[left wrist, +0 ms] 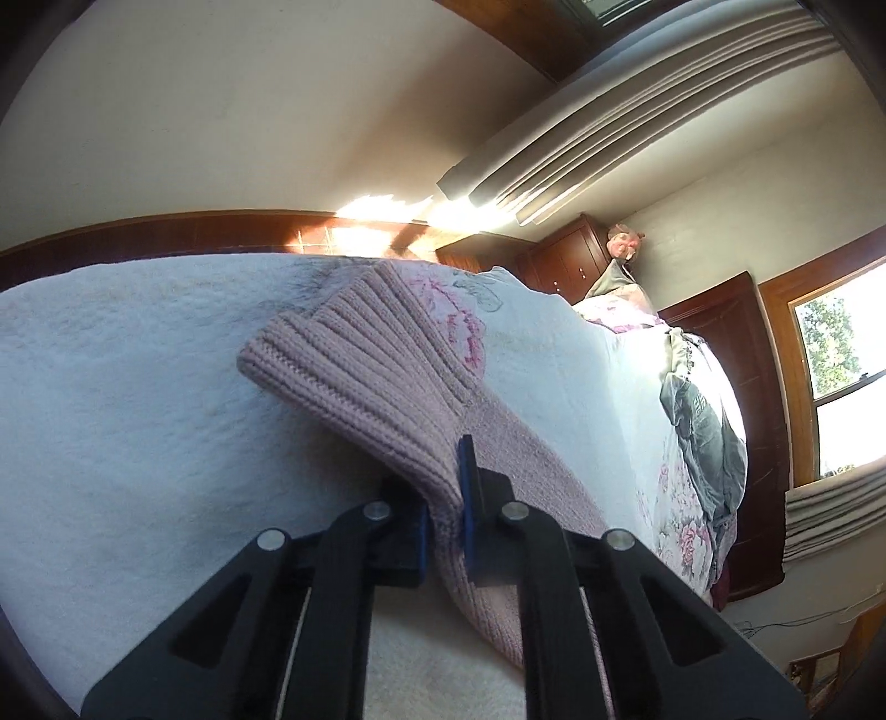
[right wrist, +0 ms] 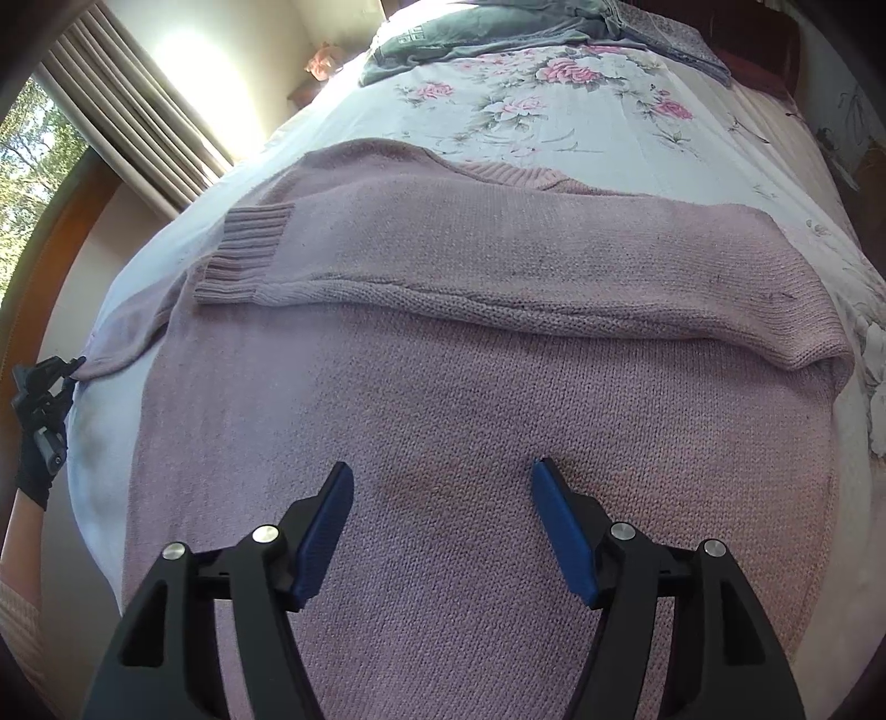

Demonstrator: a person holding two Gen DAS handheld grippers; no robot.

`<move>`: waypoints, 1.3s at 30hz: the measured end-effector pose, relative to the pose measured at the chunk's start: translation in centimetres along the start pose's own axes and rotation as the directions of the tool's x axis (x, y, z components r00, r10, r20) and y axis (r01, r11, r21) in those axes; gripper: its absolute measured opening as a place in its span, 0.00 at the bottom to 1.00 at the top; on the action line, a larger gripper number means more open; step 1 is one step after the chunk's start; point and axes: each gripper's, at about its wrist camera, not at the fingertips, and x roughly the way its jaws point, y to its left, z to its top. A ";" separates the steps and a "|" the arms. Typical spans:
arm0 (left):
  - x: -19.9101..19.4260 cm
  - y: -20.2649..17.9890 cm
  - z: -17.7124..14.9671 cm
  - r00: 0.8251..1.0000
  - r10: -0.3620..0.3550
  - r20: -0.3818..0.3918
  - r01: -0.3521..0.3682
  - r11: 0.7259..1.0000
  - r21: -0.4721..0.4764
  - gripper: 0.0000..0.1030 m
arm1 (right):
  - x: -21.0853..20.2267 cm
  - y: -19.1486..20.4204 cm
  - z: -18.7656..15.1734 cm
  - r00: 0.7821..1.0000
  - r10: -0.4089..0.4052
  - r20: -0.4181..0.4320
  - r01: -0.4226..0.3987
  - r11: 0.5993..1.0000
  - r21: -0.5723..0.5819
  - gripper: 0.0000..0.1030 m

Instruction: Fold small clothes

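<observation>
Left wrist view: the left gripper (left wrist: 443, 520) is pinching the pink sweater (left wrist: 498, 459) at its sleeve, just behind the ribbed cuff (left wrist: 354, 360), with knit bunched between the blue pads (left wrist: 465, 498). The cuff juts out ahead of the jaws and droops toward the white bedspread (left wrist: 138, 387). Gripping near the sleeve end probably gives control of the whole sleeve so it can be carried over the body. A grey garment (left wrist: 703, 432) lies farther up the bed.

Right wrist view: the right gripper (right wrist: 443, 520) is spread wide and holds nothing. It hovers low over the lower body of the pink sweater (right wrist: 470, 415); contact cannot be told. My guess is it is placed to pin the body while the other sleeve moves. One sleeve (right wrist: 498, 260) already lies folded across the chest, its cuff (right wrist: 243, 255) resting near the sweater's far side. The sweater lies flat on the bed (right wrist: 581, 122), collar away from the camera. At the left edge, the left gripper (right wrist: 50, 382), held by a gloved hand (right wrist: 33, 471), pulls the second sleeve outward off the sweater's side. The grey garment (right wrist: 470, 33) sits well apart, near the head of the bed.
</observation>
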 end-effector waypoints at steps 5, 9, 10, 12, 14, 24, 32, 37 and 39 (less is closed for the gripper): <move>-1.8 -5.9 -1.6 0.998 -0.062 0.029 0.058 0.989 0.137 0.06 | -0.7 -0.3 -0.4 1.000 0.013 0.005 -0.013 1.000 0.007 0.66; -2.7 -12.4 -4.8 0.991 -0.132 0.000 0.127 0.952 0.279 0.06 | -1.5 -0.4 -0.9 1.000 -0.004 0.020 0.005 1.000 -0.013 0.66; -2.8 -14.1 -5.9 0.989 -0.149 -0.012 0.145 0.938 0.315 0.06 | -1.7 -0.5 -1.0 1.000 -0.011 0.025 0.011 1.000 -0.018 0.66; -3.0 -17.4 -8.4 0.983 -0.178 -0.042 0.181 0.905 0.385 0.06 | -2.1 -0.9 -1.3 0.999 -0.014 0.032 0.015 1.000 -0.020 0.66; -2.9 -20.5 -11.4 0.976 -0.201 -0.077 0.214 0.867 0.449 0.06 | -2.5 -1.5 -1.6 0.999 -0.019 0.039 0.019 1.000 -0.013 0.66; -1.2 -30.4 -25.8 0.935 -0.240 -0.261 0.351 0.728 0.589 0.06 | -4.0 -4.1 -2.5 0.995 -0.062 0.074 0.062 0.998 -0.001 0.66; -0.2 -35.9 -36.0 0.880 -0.249 -0.404 0.466 0.615 0.636 0.06 | -4.3 -6.3 -2.6 0.993 -0.073 0.091 0.070 0.997 0.026 0.66; 3.3 -36.7 -40.9 0.844 -0.170 -0.509 0.504 0.576 0.644 0.08 | -4.1 -7.2 -2.5 0.994 -0.056 0.094 0.052 0.998 0.046 0.66; 5.4 -36.2 -42.2 0.837 -0.102 -0.538 0.492 0.573 0.656 0.12 | -4.0 -7.3 -2.4 0.994 -0.054 0.093 0.049 0.998 0.049 0.66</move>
